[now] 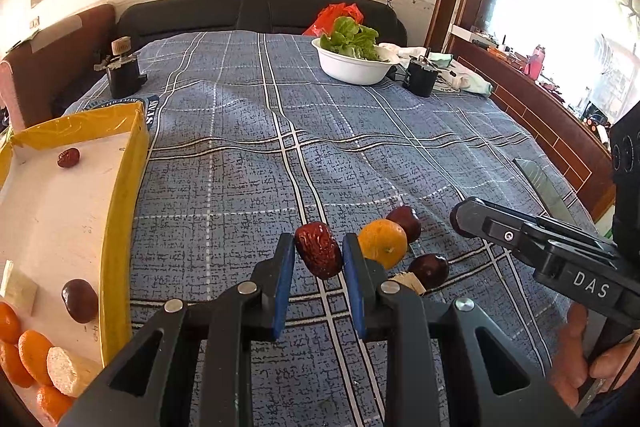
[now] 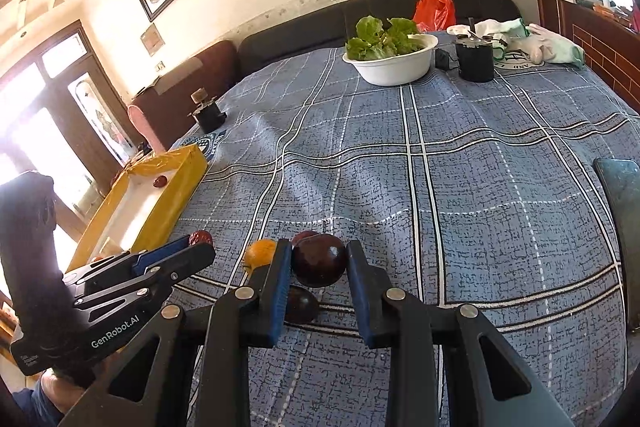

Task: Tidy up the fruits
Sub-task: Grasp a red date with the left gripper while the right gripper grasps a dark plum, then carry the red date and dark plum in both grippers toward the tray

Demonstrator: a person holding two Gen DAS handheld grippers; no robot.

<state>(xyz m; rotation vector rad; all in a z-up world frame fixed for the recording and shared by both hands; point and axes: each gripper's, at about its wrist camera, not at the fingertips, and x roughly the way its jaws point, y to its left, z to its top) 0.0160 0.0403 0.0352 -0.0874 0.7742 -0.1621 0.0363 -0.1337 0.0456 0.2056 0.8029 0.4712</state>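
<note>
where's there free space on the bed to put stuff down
Free: the wide middle of the bedspread, between the yellow box and the white bowl. Crowded: the near edge, where the orange and plums cluster by both grippers, and the box's near corner.

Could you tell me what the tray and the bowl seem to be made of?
Tray: probably cardboard, rim wrapped in glossy yellow tape that wrinkles and shines; matte white floor with pen marks. Bowl: smooth white, thin rolled rim, likely plastic or foam, though ceramic is possible.
</note>
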